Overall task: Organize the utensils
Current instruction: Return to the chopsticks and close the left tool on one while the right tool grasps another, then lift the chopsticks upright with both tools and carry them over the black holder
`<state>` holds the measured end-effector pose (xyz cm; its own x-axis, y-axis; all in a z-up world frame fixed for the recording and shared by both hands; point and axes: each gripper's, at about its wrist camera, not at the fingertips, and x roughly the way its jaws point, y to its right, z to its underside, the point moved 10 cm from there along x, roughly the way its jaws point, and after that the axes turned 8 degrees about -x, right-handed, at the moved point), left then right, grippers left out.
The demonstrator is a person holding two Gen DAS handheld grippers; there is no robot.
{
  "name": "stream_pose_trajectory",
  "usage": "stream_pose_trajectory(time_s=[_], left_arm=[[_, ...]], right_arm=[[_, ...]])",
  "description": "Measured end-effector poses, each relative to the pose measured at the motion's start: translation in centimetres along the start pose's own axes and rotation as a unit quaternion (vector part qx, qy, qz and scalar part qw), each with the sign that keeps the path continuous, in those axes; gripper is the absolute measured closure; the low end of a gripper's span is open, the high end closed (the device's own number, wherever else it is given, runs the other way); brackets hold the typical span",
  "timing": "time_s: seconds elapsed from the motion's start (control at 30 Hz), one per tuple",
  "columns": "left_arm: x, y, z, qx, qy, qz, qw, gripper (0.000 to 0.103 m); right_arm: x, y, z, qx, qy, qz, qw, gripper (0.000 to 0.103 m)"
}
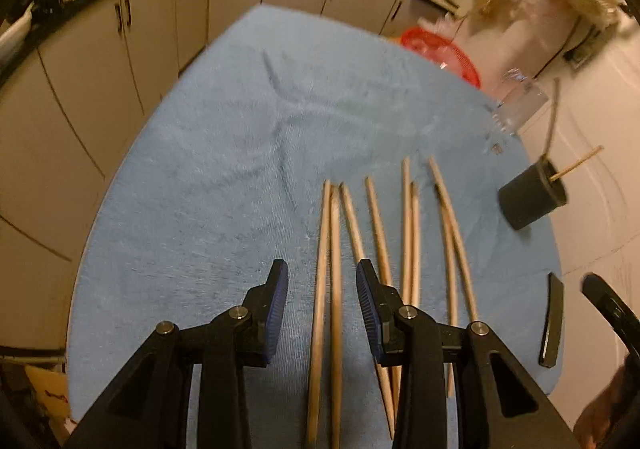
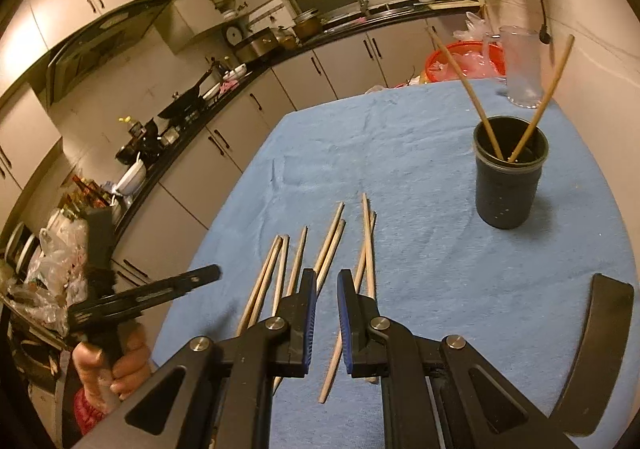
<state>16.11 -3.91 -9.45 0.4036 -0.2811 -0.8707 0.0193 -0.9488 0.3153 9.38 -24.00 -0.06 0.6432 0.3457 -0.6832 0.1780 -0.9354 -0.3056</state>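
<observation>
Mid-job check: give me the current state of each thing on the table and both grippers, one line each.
Left gripper: open, empty, above the loose chopsticks.
Right gripper: jaws slightly apart, empty.
Loose chopsticks: lying flat on the towel, not yet collected.
Black cup: upright, two chopsticks leaning inside.
Clear glass: upright behind the cup, looks empty.
Blue towel: spread over the table, slightly wrinkled.

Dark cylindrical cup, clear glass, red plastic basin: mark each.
Dark cylindrical cup [image 2: 507, 189], right wrist view, on its outer wall.
Clear glass [image 2: 522, 69], right wrist view, on its side.
Red plastic basin [image 1: 444, 53], left wrist view, on its rim.
</observation>
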Motion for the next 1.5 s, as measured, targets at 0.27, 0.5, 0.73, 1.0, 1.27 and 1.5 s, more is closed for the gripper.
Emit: stream_pose_trajectory(time_s=[0.27, 0.5, 0.73, 1.0, 1.27, 1.5], left_arm=[[4.6, 0.2, 0.1, 0.029, -0.033, -0.053, 0.9976, 0.08], [6.7, 0.6, -2.2, 0.058, -0.015, -0.103, 0.9929, 0.081], [7.4, -0.1, -4.7, 0.039, 0.002, -0.096, 0.9946, 0.096], [7.3, -0.8, -4.4, 0.05, -0.005, -0.067, 0.9965, 0.097], [8.4, -0.7, -5.6, 0.058, -0.029, -0.067, 0.9956, 0.097], [9.3, 0.0, -6.8, 0.071, -0.019, -0.069, 0.9949, 0.097]], right_arm=[[0.6, 2.0, -0.1, 0.016, -0.006, 0.007, 1.0, 0.091], [3.0, 3.1, -0.5, 0.018, -0.03, 0.008, 0.999, 0.091], [8.3, 3.5, -2.5, 0.013, -0.081, 0.014, 0.997, 0.091], [16.6, 3.8, -5.6, -0.006, -0.139, 0.038, 0.99, 0.091], [21.6, 4.4, -6.1, -0.048, -0.186, 0.091, 0.977, 0.091], [23.4, 4.8, -5.4, -0.056, -0.198, 0.092, 0.974, 0.092]])
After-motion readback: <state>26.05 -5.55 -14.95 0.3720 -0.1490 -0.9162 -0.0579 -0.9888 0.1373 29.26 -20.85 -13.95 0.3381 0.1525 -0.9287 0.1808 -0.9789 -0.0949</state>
